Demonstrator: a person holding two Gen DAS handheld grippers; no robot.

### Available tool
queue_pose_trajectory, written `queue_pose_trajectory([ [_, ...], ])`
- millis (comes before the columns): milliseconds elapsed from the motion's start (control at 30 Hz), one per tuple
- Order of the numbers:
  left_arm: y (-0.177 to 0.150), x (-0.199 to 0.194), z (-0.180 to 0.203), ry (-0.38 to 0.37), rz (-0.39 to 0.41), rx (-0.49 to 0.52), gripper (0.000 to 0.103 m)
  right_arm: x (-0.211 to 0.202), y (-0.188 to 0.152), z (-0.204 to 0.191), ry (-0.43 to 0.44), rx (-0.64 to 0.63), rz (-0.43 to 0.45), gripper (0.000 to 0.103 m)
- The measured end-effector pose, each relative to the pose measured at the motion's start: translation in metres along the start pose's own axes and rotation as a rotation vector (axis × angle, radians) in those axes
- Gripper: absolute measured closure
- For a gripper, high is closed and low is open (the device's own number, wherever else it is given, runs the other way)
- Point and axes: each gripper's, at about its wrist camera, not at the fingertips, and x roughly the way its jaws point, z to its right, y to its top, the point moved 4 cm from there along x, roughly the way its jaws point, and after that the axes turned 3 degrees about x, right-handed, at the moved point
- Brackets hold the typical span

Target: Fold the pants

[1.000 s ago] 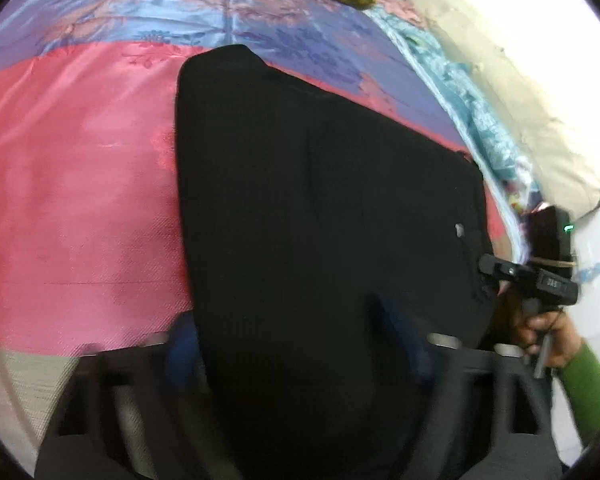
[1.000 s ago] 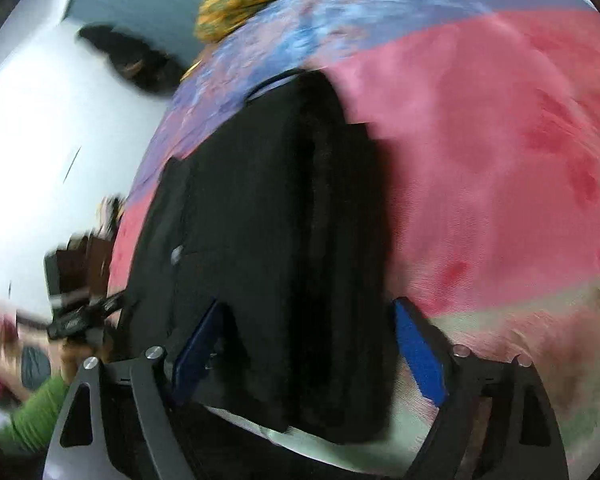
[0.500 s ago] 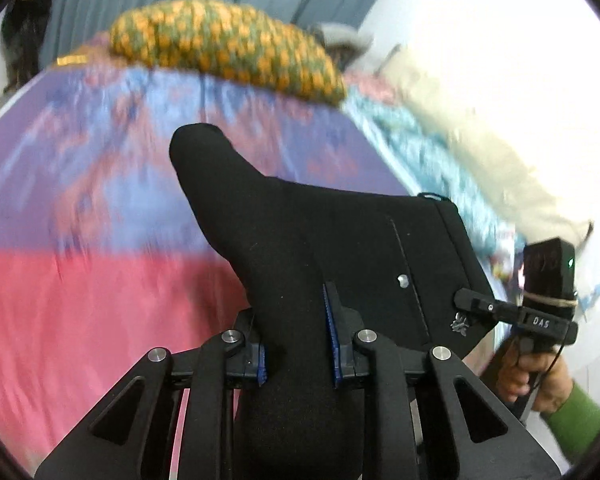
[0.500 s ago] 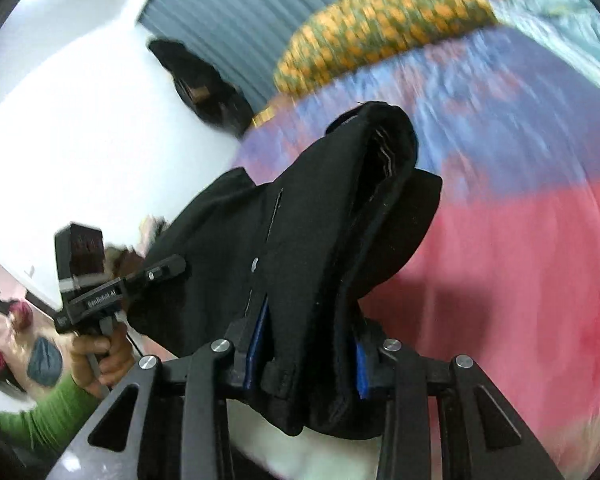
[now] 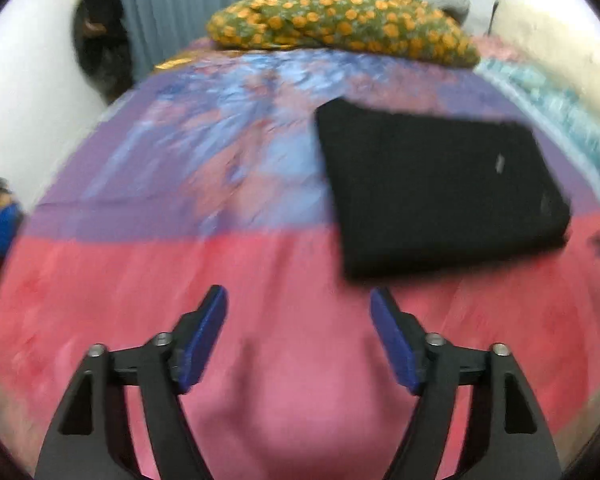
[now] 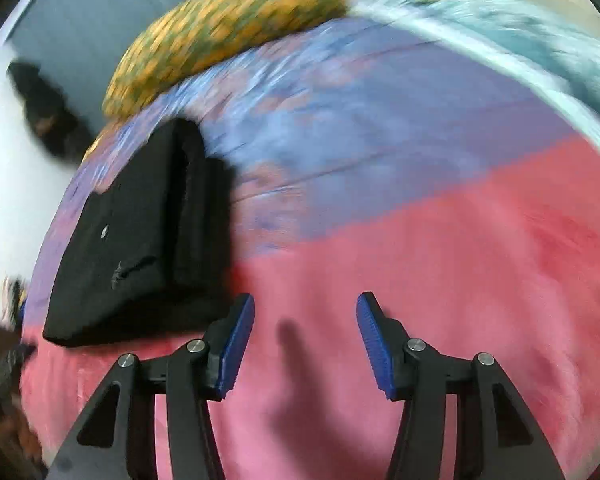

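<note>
Pants (image 5: 440, 188): lying folded into a black rectangle on the bed (image 5: 180, 272), released since half a second ago.
Left tongs (image 5: 298, 312): gaping, having just been opening, holding nothing.
Right tongs (image 6: 305, 320): likewise just opening, empty.
Status: fold looking finished.

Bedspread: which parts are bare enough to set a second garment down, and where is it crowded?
The pink band of the bedspread in front of the folded black pants is bare, as is the purple-blue stretch left of them. The far end is crowded by the orange-dotted pillow, with the teal bedding along the right edge.
</note>
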Motion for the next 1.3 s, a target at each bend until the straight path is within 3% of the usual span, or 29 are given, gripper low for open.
queue_pose_trajectory([
  [100,-0.043,-0.032,0.018,0.011,0.015,0.047,0.011,-0.053,-0.028,0.019,-0.055,0.019,0.131,0.038],
  [167,-0.054,-0.057,0.041,0.034,0.018,0.089,0.005,-0.083,-0.048,0.012,-0.058,0.007,0.182,0.016],
  [233,-0.053,-0.082,0.059,0.003,0.024,0.067,0.005,-0.108,-0.069,-0.008,-0.040,-0.031,0.192,0.002],
  [267,-0.052,-0.093,0.062,-0.012,0.015,0.048,0.004,-0.115,-0.079,-0.020,-0.021,-0.053,0.176,0.000],
  [367,-0.044,-0.117,0.068,0.014,-0.003,0.013,0.004,-0.139,-0.110,-0.050,0.032,-0.115,0.122,0.000],
  [567,-0.047,-0.172,0.059,0.139,0.094,0.012,0.004,-0.188,-0.158,-0.078,-0.027,-0.161,0.168,0.000],
  [767,-0.059,-0.197,0.044,-0.003,0.073,-0.110,0.004,-0.220,-0.178,-0.104,-0.103,-0.271,0.181,0.000],
  [833,-0.061,-0.203,0.043,-0.001,0.086,-0.123,0.004,-0.230,-0.179,-0.109,-0.095,-0.284,0.202,0.000],
  [1000,-0.063,-0.215,0.048,0.093,0.131,-0.054,0.003,-0.239,-0.181,-0.115,-0.092,-0.294,0.209,0.000],
  [1300,-0.065,-0.209,0.045,0.033,0.098,-0.084,0.003,-0.249,-0.181,-0.131,-0.089,-0.327,0.216,0.000],
])
